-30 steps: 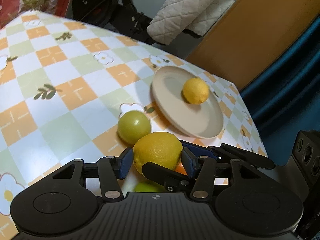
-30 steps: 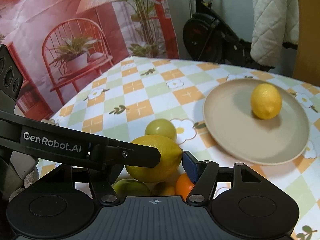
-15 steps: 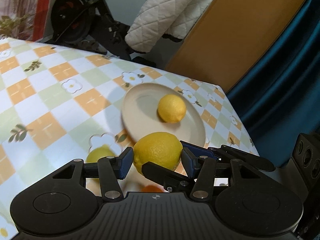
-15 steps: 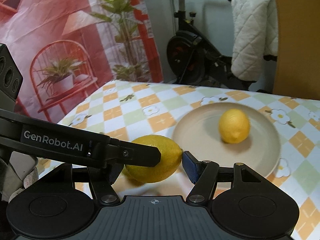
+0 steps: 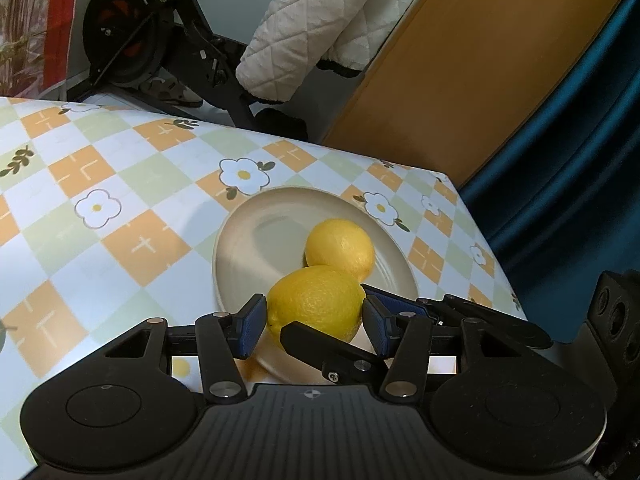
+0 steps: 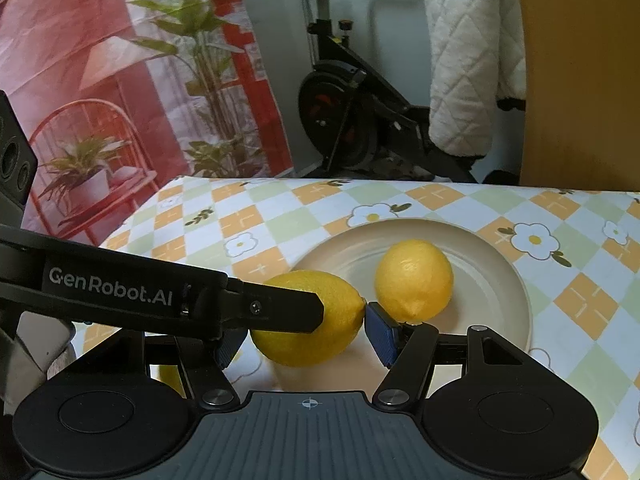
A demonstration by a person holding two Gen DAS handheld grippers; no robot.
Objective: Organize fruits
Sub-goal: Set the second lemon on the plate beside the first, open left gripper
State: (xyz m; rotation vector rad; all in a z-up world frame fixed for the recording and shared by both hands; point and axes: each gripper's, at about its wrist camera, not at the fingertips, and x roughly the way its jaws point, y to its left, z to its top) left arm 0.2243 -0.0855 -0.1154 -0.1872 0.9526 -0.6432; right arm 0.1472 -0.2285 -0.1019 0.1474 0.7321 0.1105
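Both grippers hold one yellow lemon [image 5: 316, 300] between them, just above the near rim of a beige plate [image 5: 256, 240]. My left gripper [image 5: 314, 316] is shut on the lemon, its blue pads pressing on both sides. My right gripper [image 6: 306, 336] is shut on the same lemon [image 6: 312, 348], gripping it end to end. A right finger [image 5: 320, 346] crosses in front of the fruit in the left wrist view. The left gripper's black body [image 6: 120, 288] covers part of it in the right wrist view. A second lemon [image 6: 414, 276] lies on the plate [image 6: 492, 280], close behind the held one.
The plate sits near the far right corner of a table with a checked flower cloth [image 5: 120, 208]. Beyond the edge stand an exercise bike [image 6: 352, 120], a wooden board [image 5: 480, 64] with a white quilted cloth [image 5: 320, 24] over it, and a blue curtain [image 5: 580, 160].
Both grippers carried the lemon together from above the green and orange fruits over to the plate. Those fruits have dropped out of view, and the plate's lemon is now close behind.
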